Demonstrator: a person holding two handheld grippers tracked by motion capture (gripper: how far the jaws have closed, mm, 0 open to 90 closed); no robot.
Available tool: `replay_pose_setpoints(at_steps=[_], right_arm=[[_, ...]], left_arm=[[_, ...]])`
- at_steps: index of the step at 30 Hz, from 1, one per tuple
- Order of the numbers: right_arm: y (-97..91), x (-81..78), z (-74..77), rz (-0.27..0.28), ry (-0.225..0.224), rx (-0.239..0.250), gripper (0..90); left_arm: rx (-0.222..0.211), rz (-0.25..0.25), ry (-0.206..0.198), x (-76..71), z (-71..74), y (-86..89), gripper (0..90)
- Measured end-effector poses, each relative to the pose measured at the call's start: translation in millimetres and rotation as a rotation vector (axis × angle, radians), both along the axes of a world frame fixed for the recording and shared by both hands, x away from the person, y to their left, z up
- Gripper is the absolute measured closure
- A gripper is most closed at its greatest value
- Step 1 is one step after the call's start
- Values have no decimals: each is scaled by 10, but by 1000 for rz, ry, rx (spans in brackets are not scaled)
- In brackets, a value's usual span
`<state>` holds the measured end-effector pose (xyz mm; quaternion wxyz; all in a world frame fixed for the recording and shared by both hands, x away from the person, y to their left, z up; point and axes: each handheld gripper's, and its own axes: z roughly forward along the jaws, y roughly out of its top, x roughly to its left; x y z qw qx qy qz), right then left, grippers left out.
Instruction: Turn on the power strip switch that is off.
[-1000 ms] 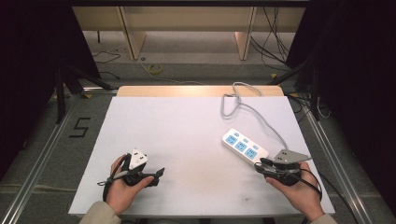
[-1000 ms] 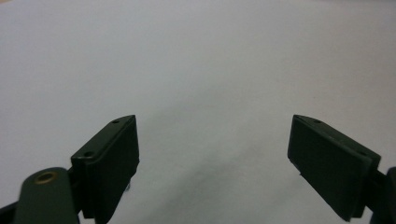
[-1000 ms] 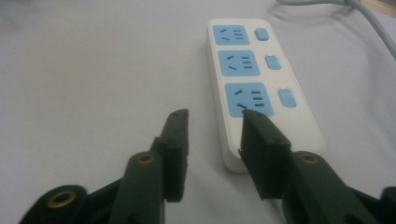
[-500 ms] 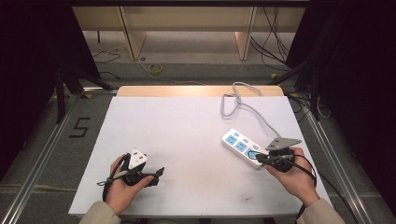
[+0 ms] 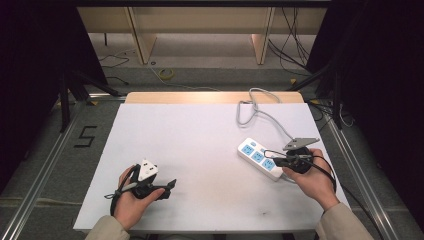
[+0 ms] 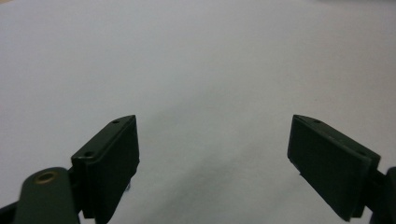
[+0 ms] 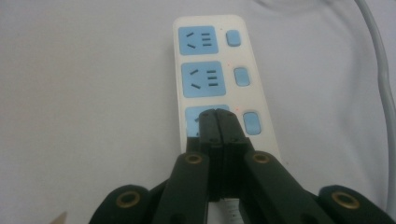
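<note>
Over by the right edge of the white table [image 5: 200, 130], the right gripper [image 5: 276, 161] sits in the person's right hand [image 5: 312, 181], its tip over the near end of a white power strip [image 5: 259, 156]. From above I can only see dark jaws reaching onto the strip. The right gripper view makes it plainer: the two jaws are pressed flat together with nothing between them, tips [image 7: 218, 122] over the nearest of three blue sockets [image 7: 202, 77]. Whether they touch it I cannot tell. Beside each socket is a small blue switch [image 7: 241, 76], detail too fine to make out from above.

The strip lies at a slant, and its grey cord [image 5: 256, 109] loops toward the far edge, past a strip of bare wood [image 5: 200, 97] there.

Near the front left corner, the left hand [image 5: 131, 199] holds the left gripper [image 5: 168, 185], which carries a white block [image 5: 147, 170] on top. Its own view shows the jaws spread wide, gripping nothing, with bare white tabletop [image 6: 196, 70] between them.

Beyond the table are a grey floor [image 5: 210, 75], loose cables and wooden legs. A "5" [image 5: 85, 136] is marked on the floor to the left.
</note>
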<state>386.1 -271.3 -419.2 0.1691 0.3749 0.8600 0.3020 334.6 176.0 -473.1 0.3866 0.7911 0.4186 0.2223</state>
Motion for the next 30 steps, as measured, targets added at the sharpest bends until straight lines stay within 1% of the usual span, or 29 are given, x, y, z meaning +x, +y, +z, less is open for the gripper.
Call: replay_pose_setpoints(at_steps=[9,13,17,18,21,27,30], right_arm=[[24,75,62,-19,7,-4,900],[34,124,66,-19,15,-8,900],[51,159,61,-20,24,-11,900],[56,167,63,-19,25,-14,900],[68,192,67,-16,26,-15,900],[93,247,95,-18,43,-23,900],[109,283,111,-14,46,-32,900]], left_arm=[[0,3,-1,1,5,8,164],[2,4,-1,-1,5,11,164],[-6,6,-1,0,4,8,165],[1,3,-1,1,4,9,165],[1,2,-2,-1,6,7,165],[-10,10,1,8,3,8,166],[-6,8,-2,8,8,11,167]])
